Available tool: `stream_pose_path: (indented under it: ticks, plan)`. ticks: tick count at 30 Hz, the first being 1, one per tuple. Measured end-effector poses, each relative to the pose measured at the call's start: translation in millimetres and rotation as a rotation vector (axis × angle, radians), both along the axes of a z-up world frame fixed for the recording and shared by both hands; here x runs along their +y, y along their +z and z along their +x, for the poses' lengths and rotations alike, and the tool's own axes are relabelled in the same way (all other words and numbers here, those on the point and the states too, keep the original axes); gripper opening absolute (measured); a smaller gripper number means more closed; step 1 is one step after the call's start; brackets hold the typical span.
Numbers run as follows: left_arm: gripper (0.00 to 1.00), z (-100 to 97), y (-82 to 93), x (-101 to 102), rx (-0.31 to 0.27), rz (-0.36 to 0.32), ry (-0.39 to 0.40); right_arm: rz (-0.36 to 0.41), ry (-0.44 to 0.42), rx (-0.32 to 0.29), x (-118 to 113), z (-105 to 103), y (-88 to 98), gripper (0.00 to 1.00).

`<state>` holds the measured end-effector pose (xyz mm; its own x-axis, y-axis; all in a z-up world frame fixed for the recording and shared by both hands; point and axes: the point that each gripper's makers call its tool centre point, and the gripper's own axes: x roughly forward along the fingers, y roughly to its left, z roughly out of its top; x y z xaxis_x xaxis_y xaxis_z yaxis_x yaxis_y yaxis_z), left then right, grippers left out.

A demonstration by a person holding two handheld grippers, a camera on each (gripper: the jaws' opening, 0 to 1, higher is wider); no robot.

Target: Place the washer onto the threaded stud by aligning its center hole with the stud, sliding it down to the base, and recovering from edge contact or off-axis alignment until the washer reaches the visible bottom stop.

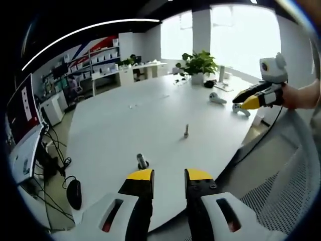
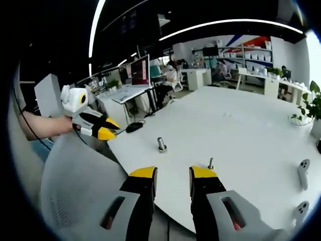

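1. Table (image 1: 145, 115), big, white, rounded edge, carries everything. Office behind it: shelving w/ white boxes (image 1: 103, 60) along the far wall, bright windows (image 1: 241, 35), more desks.
2. Mesh chair back (image 1: 296, 186) sits at the near table edge, seen at lower right in left gripper view and at lower left (image 2: 75, 186) in right gripper view, below the other tool.
3. Potted plant (image 1: 199, 64) on far side of table; right gripper view catches it at the right edge (image 2: 313, 108). Monitor (image 1: 22, 108) and cables show off the table's left in left gripper view.
4. Left gripper (image 1: 169, 175): jaws apart, nothing between them, over near table edge. Right gripper view sees it at left (image 2: 111, 129), held by a hand; jaw gap can't tell from there.
5. Right gripper (image 2: 173, 173): jaws apart, holding nothing. In left gripper view it's at far right (image 1: 246, 102), off the table edge.
6. White controllers (image 2: 303, 170) lie on table, two of them, well away from the stud.
7. Threaded stud (image 1: 186, 131) stands upright mid-table, bare; in right gripper view (image 2: 210, 163) just past the right jaw tip.
8. Washer piece (image 1: 142, 161), a short grey cylinder on a flat ring, rests on table just past left jaw tip; also (image 2: 161, 145). Apart from stud. Too small to make out the washer itself.
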<state>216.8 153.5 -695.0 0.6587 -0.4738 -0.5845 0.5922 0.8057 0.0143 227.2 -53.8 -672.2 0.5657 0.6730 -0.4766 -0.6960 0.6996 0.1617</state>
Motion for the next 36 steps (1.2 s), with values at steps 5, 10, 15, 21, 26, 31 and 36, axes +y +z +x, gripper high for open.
stream_pose_path:
  ticks: [5, 10, 15, 21, 26, 31, 36]
  plan:
    - [0.22, 3.4, 7.9, 3.9, -0.020, -0.040, 0.026, -0.009, -0.042, -0.008, -10.6, -7.6, -5.6, 0.28]
    - [0.22, 3.9, 11.1, 3.9, -0.041, -0.041, 0.035, -0.059, 0.011, 0.026, -1.2, -11.3, -22.5, 0.28]
    - [0.22, 2.7, 12.7, -0.4, -0.054, -0.035, 0.014, -0.050, -0.016, 0.015, -7.1, -9.9, -21.0, 0.28]
    - [0.22, 5.9, 21.5, 5.7, -0.087, -0.072, 0.043, -0.033, -0.044, -0.027, -9.7, -6.7, -12.5, 0.30]
    - [0.22, 8.5, 28.7, 11.3, -0.104, -0.119, 0.080, -0.029, -0.056, -0.022, -10.6, -5.2, -13.0, 0.34]
    - [0.23, 10.0, 33.2, 13.3, -0.122, -0.142, 0.096, -0.035, -0.047, -0.024, -8.4, -6.4, -13.6, 0.35]
    - [0.23, 8.8, 32.1, 12.2, -0.120, -0.147, 0.094, -0.040, -0.045, -0.020, -8.2, -8.9, -15.5, 0.35]
